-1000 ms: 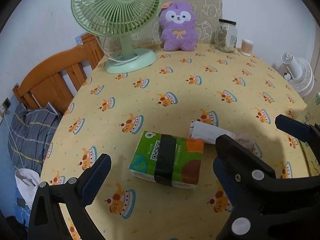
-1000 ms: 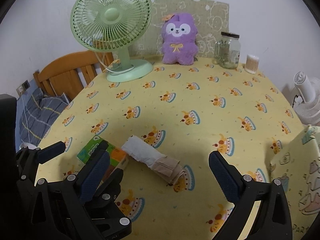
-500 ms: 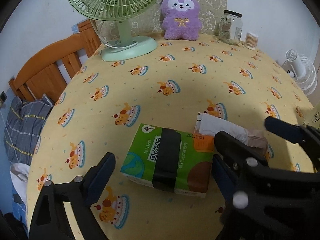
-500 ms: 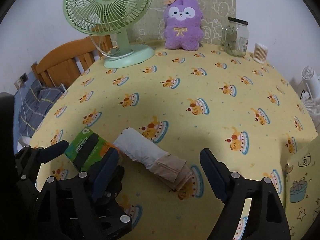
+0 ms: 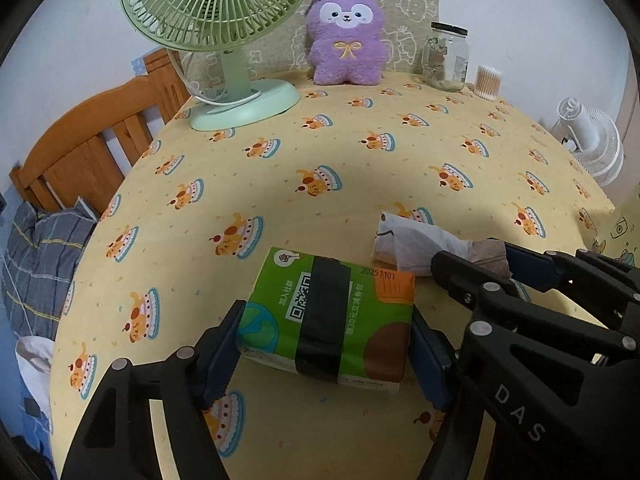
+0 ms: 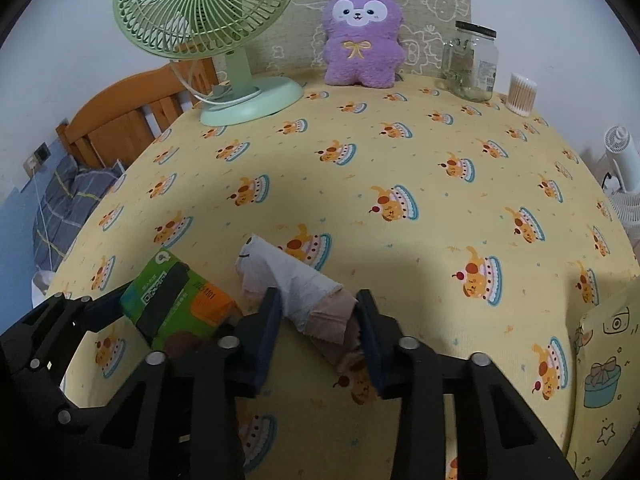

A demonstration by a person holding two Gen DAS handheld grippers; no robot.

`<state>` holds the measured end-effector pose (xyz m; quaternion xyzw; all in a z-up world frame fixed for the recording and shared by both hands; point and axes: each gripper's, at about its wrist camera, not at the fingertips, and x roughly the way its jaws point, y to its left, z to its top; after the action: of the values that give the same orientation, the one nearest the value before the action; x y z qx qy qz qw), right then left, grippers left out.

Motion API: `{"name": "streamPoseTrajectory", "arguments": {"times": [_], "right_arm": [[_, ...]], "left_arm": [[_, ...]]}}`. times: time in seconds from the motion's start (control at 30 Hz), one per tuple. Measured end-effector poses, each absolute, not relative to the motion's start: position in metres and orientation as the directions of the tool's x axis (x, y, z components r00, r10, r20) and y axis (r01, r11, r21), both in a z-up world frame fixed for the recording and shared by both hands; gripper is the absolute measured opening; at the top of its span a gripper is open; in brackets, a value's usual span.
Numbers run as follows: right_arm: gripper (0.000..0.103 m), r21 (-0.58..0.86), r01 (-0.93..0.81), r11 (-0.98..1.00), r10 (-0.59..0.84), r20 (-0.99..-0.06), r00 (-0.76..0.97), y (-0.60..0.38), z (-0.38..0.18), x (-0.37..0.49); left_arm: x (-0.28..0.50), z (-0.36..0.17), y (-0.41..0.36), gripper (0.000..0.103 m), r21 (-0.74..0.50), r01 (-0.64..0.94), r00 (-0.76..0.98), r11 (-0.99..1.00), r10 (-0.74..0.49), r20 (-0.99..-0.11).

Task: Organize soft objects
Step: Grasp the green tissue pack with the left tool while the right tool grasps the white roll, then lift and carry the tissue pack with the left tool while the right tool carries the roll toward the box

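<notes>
Two soft things lie low in the frame on the yellow tablecloth printed with cake-and-dog motifs: one green plastic-wrapped tissue pack with a black band across it and one rolled bundle of white and beige cloth. In the left wrist view the pack sits at lower centre, its long axis running left to right across the frame. The roll lies just right of the pack, its long axis slanting from upper left to lower right in the right wrist view, white end toward the upper left.

The left gripper has just been closing; its blue pads now press both short ends of the pack. The right gripper has also just been closing, and its pads squeeze the roll near its beige end.

Along the top edge stand one pale green desk fan, one purple plush rabbit with a yellow bow, one clear glass jar with a black lid and one small tub of cotton swabs
</notes>
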<state>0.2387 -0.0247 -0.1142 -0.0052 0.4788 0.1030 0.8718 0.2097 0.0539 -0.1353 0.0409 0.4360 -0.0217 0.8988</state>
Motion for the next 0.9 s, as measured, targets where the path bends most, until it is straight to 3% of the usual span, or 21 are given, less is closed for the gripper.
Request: {"name": "streamPoseTrajectory", "arguments": {"times": [0.27,0.33,0.9], "right_arm": [[0.028,0.093,-0.19,0.977,0.182,-0.83,0.527,-0.028,-0.106,0.226],[0.02,0.095,-0.191,0.977,0.184,-0.827,0.531,-0.03,-0.103,0.223],[0.014,0.09,-0.176,0.98,0.177,-0.8,0.573,-0.041,-0.078,0.197]], "left_arm": [[0.2,-0.131,0.046,0.076,0.049,0.065,0.628,0.997,-0.002,-0.779],[0.198,-0.13,0.043,0.076,0.052,0.066,0.631,0.997,-0.001,-0.776],[0.174,-0.11,0.029,0.076,0.038,0.068,0.661,0.997,-0.016,-0.75]]}}
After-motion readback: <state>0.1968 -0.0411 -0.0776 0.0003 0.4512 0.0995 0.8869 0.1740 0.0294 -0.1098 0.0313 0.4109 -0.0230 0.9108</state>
